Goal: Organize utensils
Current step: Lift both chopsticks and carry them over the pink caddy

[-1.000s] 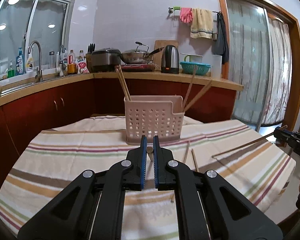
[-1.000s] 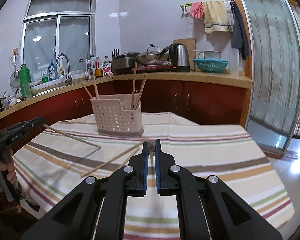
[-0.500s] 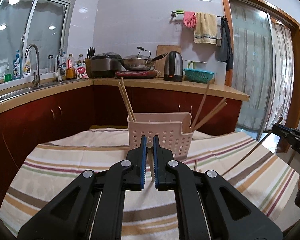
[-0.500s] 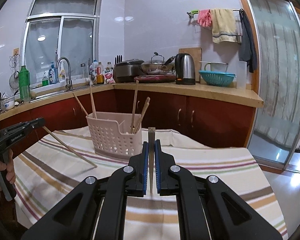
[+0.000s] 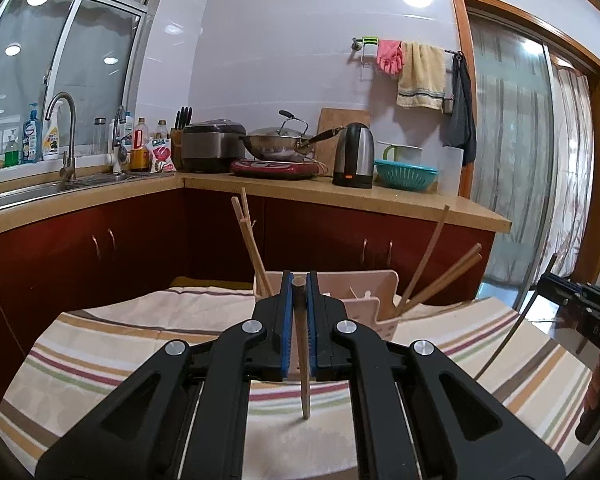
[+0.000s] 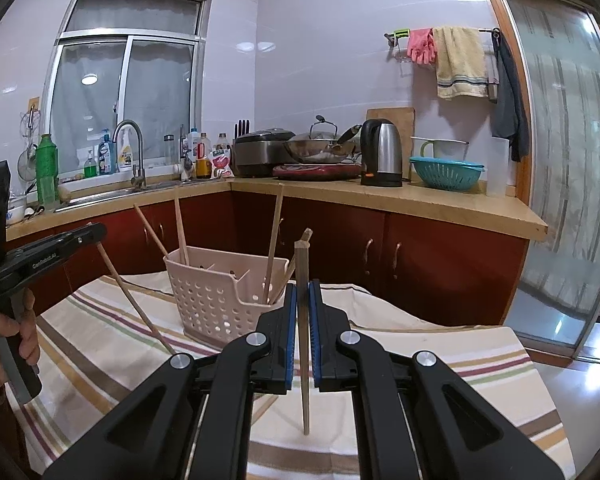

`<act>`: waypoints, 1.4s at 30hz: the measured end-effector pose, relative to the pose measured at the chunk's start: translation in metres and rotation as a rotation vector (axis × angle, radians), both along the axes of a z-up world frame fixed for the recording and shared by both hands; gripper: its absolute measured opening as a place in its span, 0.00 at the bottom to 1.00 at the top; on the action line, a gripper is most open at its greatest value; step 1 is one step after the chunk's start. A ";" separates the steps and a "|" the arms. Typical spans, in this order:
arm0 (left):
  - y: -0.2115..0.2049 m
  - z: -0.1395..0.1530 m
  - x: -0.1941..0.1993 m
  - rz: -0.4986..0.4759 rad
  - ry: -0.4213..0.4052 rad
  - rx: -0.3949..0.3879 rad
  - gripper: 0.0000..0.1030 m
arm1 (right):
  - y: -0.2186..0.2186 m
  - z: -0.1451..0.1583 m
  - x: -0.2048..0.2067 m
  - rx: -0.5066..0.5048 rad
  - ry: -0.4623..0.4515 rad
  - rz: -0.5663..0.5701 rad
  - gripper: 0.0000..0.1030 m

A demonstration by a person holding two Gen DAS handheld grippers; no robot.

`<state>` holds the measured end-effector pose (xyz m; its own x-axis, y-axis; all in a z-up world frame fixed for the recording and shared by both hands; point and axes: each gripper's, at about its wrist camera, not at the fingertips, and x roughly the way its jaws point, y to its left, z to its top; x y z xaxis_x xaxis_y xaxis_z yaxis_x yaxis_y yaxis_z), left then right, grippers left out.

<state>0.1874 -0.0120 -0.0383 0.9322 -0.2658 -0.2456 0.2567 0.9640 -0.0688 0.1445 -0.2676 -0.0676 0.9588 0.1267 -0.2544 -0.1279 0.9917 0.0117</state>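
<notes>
A pink perforated utensil basket (image 5: 364, 304) (image 6: 212, 296) stands on the striped tablecloth with several wooden chopsticks (image 6: 274, 240) leaning in it. My left gripper (image 5: 299, 292) is shut on a wooden chopstick (image 5: 303, 364) that hangs nearly upright, just in front of the basket. My right gripper (image 6: 302, 304) is shut on another wooden chopstick (image 6: 303, 344), also near upright, to the right of the basket. Each gripper shows in the other's view, the right one (image 5: 580, 304) at the right edge and the left one (image 6: 48, 252) at the left edge.
The striped tablecloth (image 6: 440, 360) covers a round table. Behind it runs a counter (image 6: 420, 200) with red cabinets, a sink (image 5: 60, 188), bottles, rice cooker, wok, kettle (image 6: 382, 156) and teal colander. A glass sliding door (image 6: 572, 160) is at the right.
Both grippers have risen and tilted up, lifting their chopsticks off the cloth to near vertical. Both have come closer to the basket.
</notes>
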 end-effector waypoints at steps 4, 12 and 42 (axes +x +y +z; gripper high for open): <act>-0.002 -0.004 0.011 -0.005 0.016 -0.004 0.07 | 0.002 0.000 0.009 -0.002 -0.009 0.001 0.07; -0.004 0.001 0.018 -0.034 0.000 0.014 0.06 | 0.005 0.000 0.019 0.007 -0.027 0.004 0.07; -0.007 0.119 0.029 -0.056 -0.267 -0.009 0.07 | 0.044 0.092 0.050 0.073 -0.281 0.136 0.07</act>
